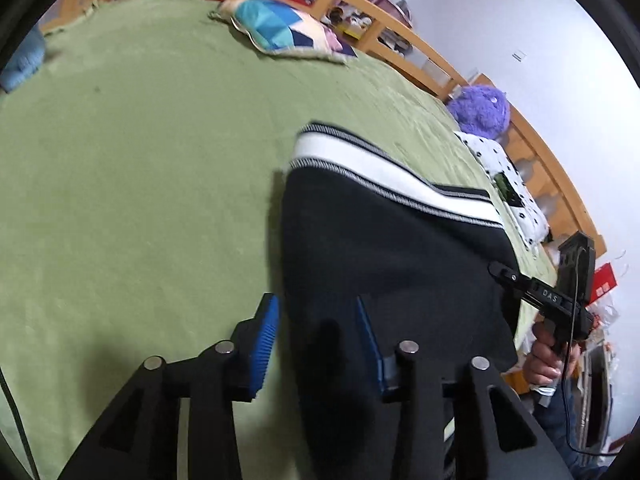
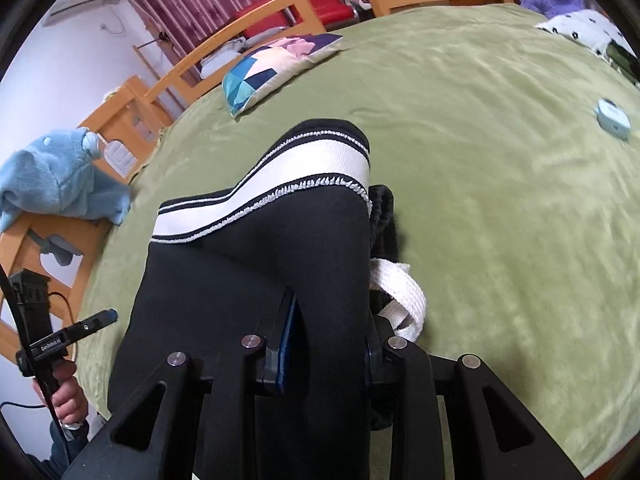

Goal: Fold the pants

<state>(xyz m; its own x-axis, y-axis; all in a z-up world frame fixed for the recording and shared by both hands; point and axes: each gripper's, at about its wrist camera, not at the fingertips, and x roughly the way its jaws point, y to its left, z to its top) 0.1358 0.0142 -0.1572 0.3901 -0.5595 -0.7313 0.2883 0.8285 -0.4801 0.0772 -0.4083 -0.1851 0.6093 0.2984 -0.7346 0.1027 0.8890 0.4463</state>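
Black pants with a white striped band lie on the green bed cover; they also show in the right wrist view. My left gripper is open at the pants' left edge, one blue pad over the cover, the other over the cloth. My right gripper has its jaws apart around a raised fold of black cloth; whether they pinch it is unclear. The right gripper appears at the pants' far side in the left view. The left gripper appears in the right view.
A patchwork pillow lies at the far side by the wooden bed rail. A purple plush and spotted cloth sit at the right. A blue plush hangs on the rail. A small light-blue object lies on the cover.
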